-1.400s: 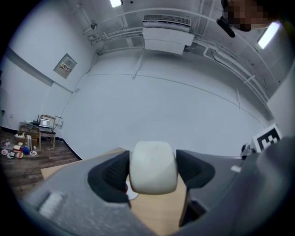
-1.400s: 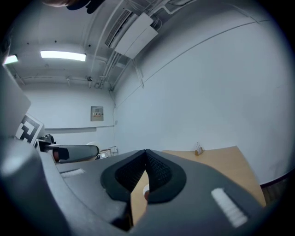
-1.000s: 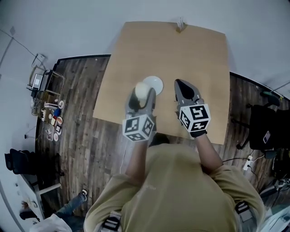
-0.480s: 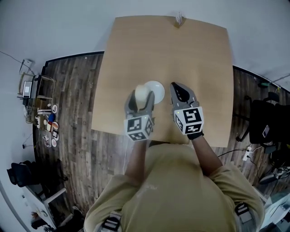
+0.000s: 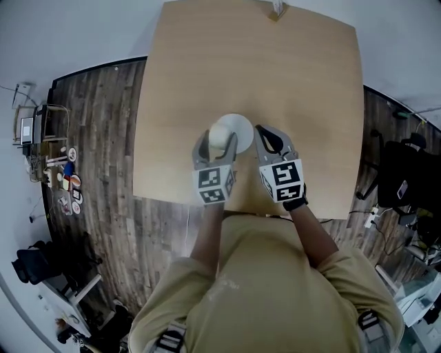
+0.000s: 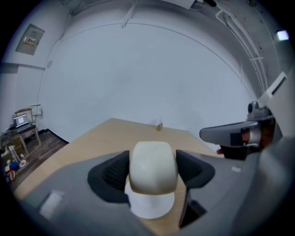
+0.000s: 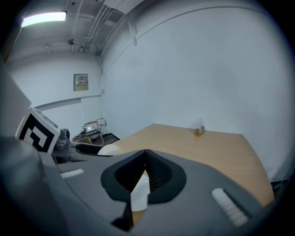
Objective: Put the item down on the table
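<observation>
A cream, rounded item (image 5: pixel 221 135) sits between the jaws of my left gripper (image 5: pixel 218 143), which is shut on it. In the left gripper view the item (image 6: pixel 153 161) hangs just above a white round plate (image 6: pixel 151 206) on the wooden table (image 6: pixel 103 138). From the head view the plate (image 5: pixel 241 126) shows partly behind the item. My right gripper (image 5: pixel 266 134) is beside it to the right, shut with nothing in it. Through the slit under its closed tips (image 7: pixel 145 155), a strip of the plate (image 7: pixel 139 194) shows.
A small holder with slips (image 5: pixel 278 8) stands at the table's far edge, seen also as the holder (image 7: pixel 199 131) in the right gripper view. Dark wood floor (image 5: pixel 103 138) surrounds the table. Shelves with small objects (image 5: pixel 58 172) stand at the left wall.
Both grippers have shifted slightly forward over the table. The left gripper still holds the cream item, now more directly over the white plate.
</observation>
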Available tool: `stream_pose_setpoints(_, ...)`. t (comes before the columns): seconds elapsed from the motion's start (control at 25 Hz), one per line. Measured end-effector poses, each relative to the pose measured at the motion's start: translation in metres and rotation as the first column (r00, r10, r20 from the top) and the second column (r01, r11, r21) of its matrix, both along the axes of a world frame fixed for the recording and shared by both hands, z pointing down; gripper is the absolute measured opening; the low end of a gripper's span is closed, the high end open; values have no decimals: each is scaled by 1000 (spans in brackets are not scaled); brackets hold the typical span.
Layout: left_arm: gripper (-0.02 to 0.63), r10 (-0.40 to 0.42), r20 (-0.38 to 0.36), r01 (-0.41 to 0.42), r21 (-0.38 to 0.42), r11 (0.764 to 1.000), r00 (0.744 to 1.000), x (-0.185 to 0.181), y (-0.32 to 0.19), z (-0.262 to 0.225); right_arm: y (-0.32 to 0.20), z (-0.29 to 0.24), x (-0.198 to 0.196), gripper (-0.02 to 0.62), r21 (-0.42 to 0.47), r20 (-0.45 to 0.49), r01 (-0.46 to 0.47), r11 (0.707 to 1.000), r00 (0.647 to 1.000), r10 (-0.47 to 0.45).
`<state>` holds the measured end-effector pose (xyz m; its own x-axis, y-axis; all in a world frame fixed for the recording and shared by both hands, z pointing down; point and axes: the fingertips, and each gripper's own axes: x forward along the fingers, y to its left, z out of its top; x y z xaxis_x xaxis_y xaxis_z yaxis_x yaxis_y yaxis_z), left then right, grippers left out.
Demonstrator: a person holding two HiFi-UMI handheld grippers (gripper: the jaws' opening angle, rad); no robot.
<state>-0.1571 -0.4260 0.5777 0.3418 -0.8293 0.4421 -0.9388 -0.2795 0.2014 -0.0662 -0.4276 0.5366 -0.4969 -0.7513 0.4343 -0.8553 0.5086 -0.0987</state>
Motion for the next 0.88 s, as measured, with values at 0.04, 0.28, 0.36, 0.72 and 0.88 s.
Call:
stream_pose_setpoints(0.04, 314, 10, 13, -9, -20, 1000, 1000, -1, -2, 10, -2, 6, -1, 6, -13, -4, 0, 1000, 1000, 0)
stream_pose_setpoints(0.28, 314, 63, 65, -56, -102, 993, 996, -4, -15, 62, -10, 40, -5, 6, -89, -33, -12, 996, 999, 9)
stream_pose_setpoints(0.36, 314, 87, 82, -76, -132, 988, 993, -5, -19, 79, -11, 50, -5, 6, -109, -45, -21, 994, 999, 16)
stream_pose_setpoints(0.72, 314, 223, 128, -184, -260, 948, 966, 13, -21, 137, -18, 84, 7, 6, -186, -52, -77, 980, 996, 69)
stream_pose_setpoints(0.88, 314, 277, 142, -227, -293, 929, 950, 20, -18, 150, -22, 88, 7, 6, -197, -52, -94, 976, 995, 85)
